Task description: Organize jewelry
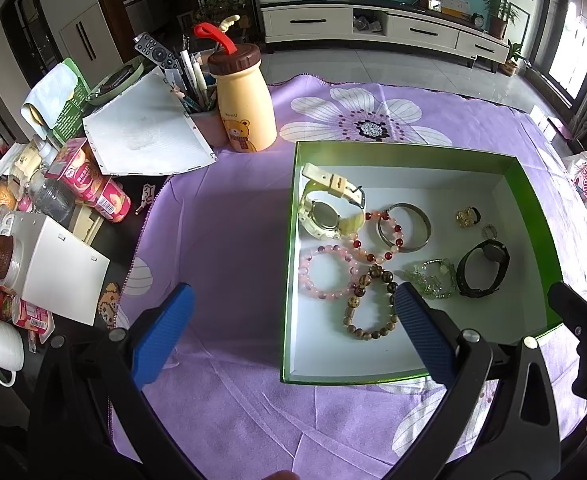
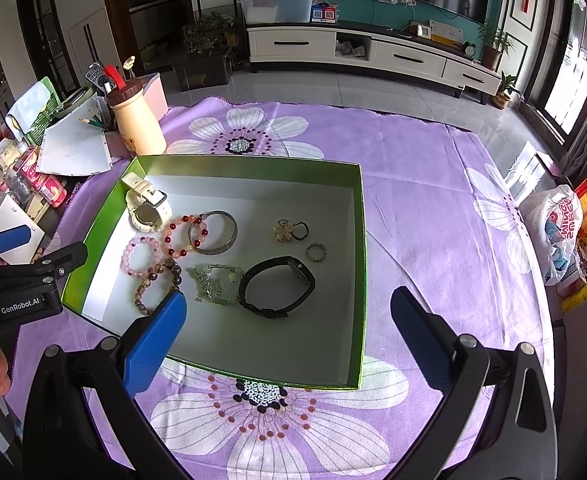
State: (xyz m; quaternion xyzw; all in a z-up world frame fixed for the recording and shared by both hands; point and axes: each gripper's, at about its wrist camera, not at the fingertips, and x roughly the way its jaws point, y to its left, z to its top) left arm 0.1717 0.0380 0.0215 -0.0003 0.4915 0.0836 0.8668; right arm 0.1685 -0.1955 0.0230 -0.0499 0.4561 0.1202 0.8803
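Observation:
A green box (image 1: pixel 531 196) (image 2: pixel 357 240) with a white floor lies on the purple flowered cloth. In it are a cream watch (image 1: pixel 325 208) (image 2: pixel 147 204), a pink bead bracelet (image 1: pixel 325 272) (image 2: pixel 139 256), a red bead bracelet (image 1: pixel 377 236) (image 2: pixel 183 236), a brown bead bracelet (image 1: pixel 369 304) (image 2: pixel 155 284), a metal bangle (image 1: pixel 417 226) (image 2: pixel 221 232), a green charm bracelet (image 1: pixel 433 278) (image 2: pixel 213 280), a black band (image 1: pixel 483 268) (image 2: pixel 277 286), a gold brooch (image 1: pixel 465 216) (image 2: pixel 283 230) and a small ring (image 2: pixel 315 251). My left gripper (image 1: pixel 293 300) is open over the box's left wall. My right gripper (image 2: pixel 289 304) is open above the box's near part.
A yellow bear bottle (image 1: pixel 245 104) (image 2: pixel 139 124), a pen cup (image 1: pixel 201 92), papers, snack packs and a white mug (image 1: pixel 3 348) crowd the table's left side. A plastic bag (image 2: pixel 561 224) lies at the right edge. The cloth (image 2: pixel 433 208) surrounds the box.

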